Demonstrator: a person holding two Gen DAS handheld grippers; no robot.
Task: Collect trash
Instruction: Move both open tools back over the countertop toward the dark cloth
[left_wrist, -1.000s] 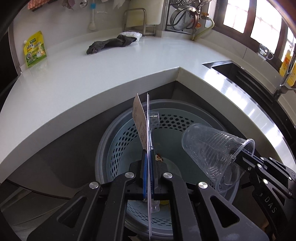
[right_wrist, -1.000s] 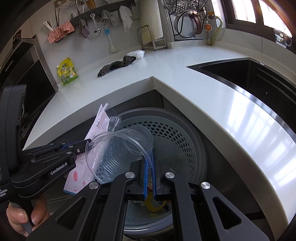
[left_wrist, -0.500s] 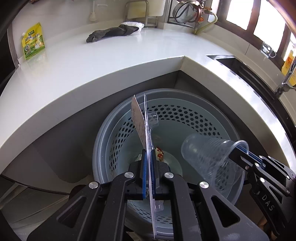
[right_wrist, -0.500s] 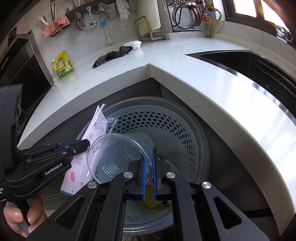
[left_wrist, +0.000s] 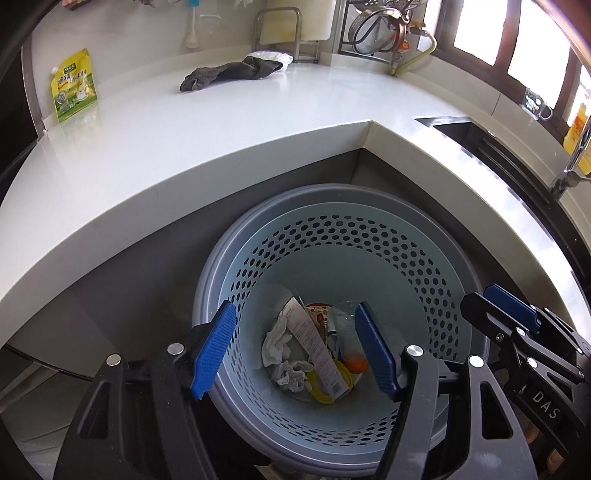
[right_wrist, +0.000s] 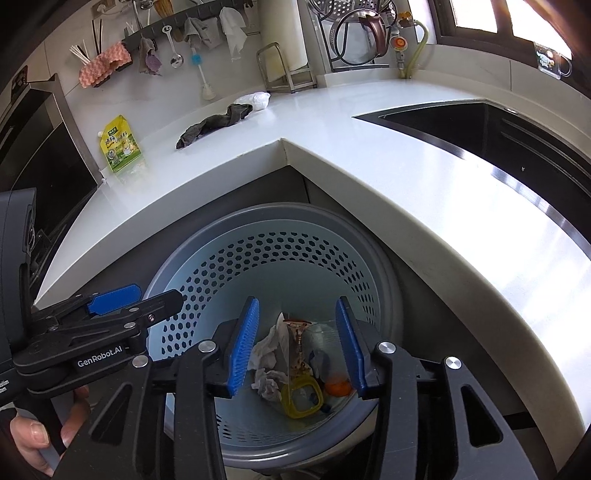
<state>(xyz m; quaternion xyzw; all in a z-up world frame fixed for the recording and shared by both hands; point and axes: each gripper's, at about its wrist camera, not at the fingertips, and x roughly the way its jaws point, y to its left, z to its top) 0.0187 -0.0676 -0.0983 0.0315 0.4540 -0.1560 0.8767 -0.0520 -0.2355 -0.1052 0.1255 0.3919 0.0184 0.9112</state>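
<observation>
A pale blue perforated bin (left_wrist: 332, 192) with a grey rim (right_wrist: 280, 208) stands below the counter corner. At its bottom lie a flat card package (left_wrist: 317, 350), a clear plastic cup (left_wrist: 343, 321), crumpled tissue (left_wrist: 280, 339) and a yellow ring (left_wrist: 325, 391). My left gripper (left_wrist: 294, 308) hangs over the bin, its jaws opening with nothing between the blue pads. My right gripper (right_wrist: 297, 302) hovers beside it over the bin, also opening and empty. The right wrist view shows the cup (right_wrist: 325, 339) and tissue (right_wrist: 266, 347) below.
A white L-shaped counter (left_wrist: 221, 147) wraps behind the bin, carrying a dark grey cloth (left_wrist: 229, 72) and a yellow-green pouch (left_wrist: 74, 86). A dark sink (right_wrist: 498, 140) lies to the right. A person's hand (right_wrist: 33, 439) holds the left gripper's handle.
Both grippers went from shut to open. The flat package left the left gripper and the clear cup left the right; both now lie in the bin.
</observation>
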